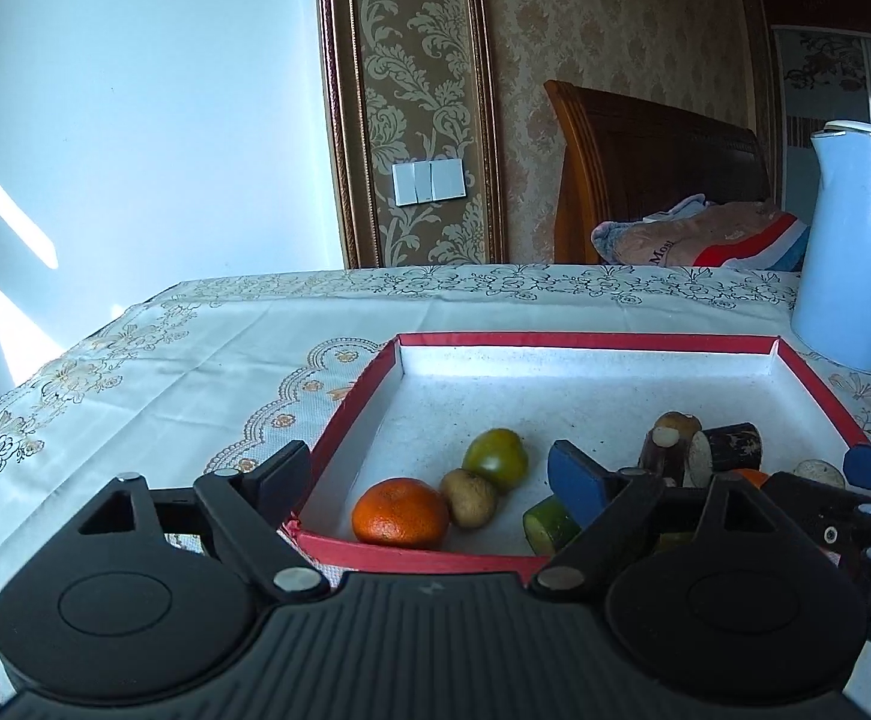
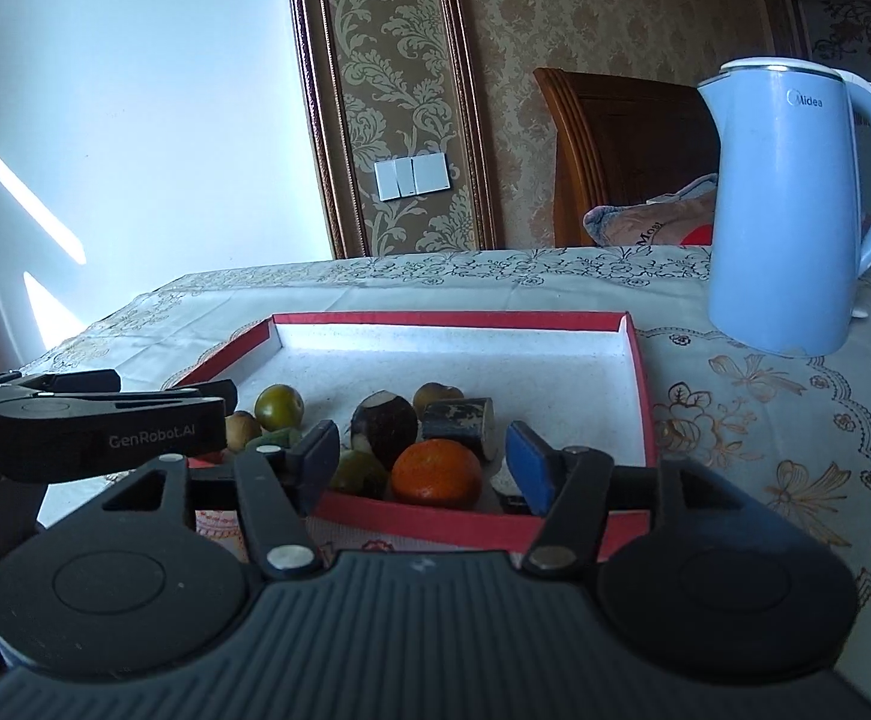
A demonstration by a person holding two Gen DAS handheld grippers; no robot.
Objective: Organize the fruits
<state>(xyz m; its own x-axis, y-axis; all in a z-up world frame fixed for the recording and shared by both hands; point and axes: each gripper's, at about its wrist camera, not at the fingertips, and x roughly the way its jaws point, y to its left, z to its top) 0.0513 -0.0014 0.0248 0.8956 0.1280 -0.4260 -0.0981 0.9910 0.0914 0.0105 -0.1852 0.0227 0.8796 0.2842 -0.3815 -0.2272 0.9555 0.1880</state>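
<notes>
The left gripper (image 1: 429, 480) has its fingers spread wide, with an orange (image 1: 400, 510) lying free between them at 12 o'clock in the red tray (image 1: 339, 414). The right gripper (image 2: 423, 456) is parted too; another orange (image 2: 436, 474) sits untouched between its pads.

Kettle (image 1: 855, 240) cut off at right edge

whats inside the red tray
The red tray holds two oranges, green fruits, a small brown fruit and dark cut cane pieces. The gripper fingers cover part of the near corners, so more may lie there.
</notes>
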